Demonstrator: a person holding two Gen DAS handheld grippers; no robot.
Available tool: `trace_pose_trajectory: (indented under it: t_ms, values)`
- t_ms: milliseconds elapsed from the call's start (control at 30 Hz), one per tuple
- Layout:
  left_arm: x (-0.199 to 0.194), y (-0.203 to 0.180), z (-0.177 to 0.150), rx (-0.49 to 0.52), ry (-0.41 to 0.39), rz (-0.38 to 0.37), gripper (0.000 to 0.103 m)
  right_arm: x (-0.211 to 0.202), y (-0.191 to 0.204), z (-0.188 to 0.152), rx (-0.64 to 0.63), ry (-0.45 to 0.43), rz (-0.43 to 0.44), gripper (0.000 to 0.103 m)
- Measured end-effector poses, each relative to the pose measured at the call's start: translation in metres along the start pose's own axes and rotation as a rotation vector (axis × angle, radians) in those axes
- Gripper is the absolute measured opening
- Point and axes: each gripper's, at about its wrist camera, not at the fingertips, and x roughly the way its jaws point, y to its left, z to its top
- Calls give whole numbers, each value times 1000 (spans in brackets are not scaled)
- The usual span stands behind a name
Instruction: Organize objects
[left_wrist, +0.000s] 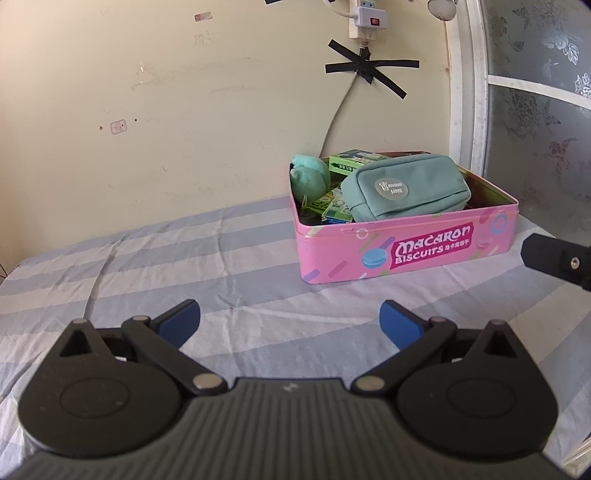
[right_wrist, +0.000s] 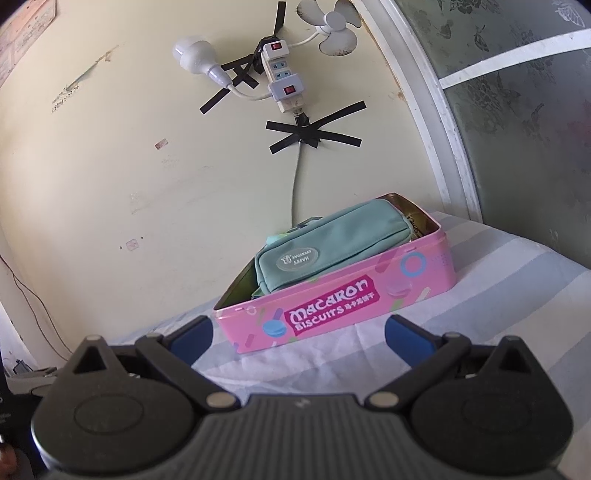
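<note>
A pink "Macaron Biscuits" tin (left_wrist: 406, 251) stands open on the striped bed sheet against the wall. Inside lie a teal zip pouch (left_wrist: 402, 188), a teal plush toy (left_wrist: 310, 175) and green boxes (left_wrist: 351, 160). My left gripper (left_wrist: 290, 321) is open and empty, well short of the tin and to its left. In the right wrist view the tin (right_wrist: 332, 306) with the pouch (right_wrist: 332, 243) sits just beyond my right gripper (right_wrist: 299, 338), which is open and empty. Part of the right gripper (left_wrist: 557, 260) shows at the right edge of the left wrist view.
The blue and white striped sheet (left_wrist: 184, 258) spreads left of the tin. A power strip (right_wrist: 282, 74) with a cable taped by black strips, a bulb (right_wrist: 195, 55) and a small fan (right_wrist: 338, 26) hang on the wall. A white-framed patterned panel (right_wrist: 517, 122) stands to the right.
</note>
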Motion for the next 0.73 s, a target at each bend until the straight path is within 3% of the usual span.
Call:
trace_pose_trajectory:
  t_ms: [733]
  values:
    - [14, -11, 2, 3, 45, 3, 103, 9, -18, -2, 40, 14, -8, 103]
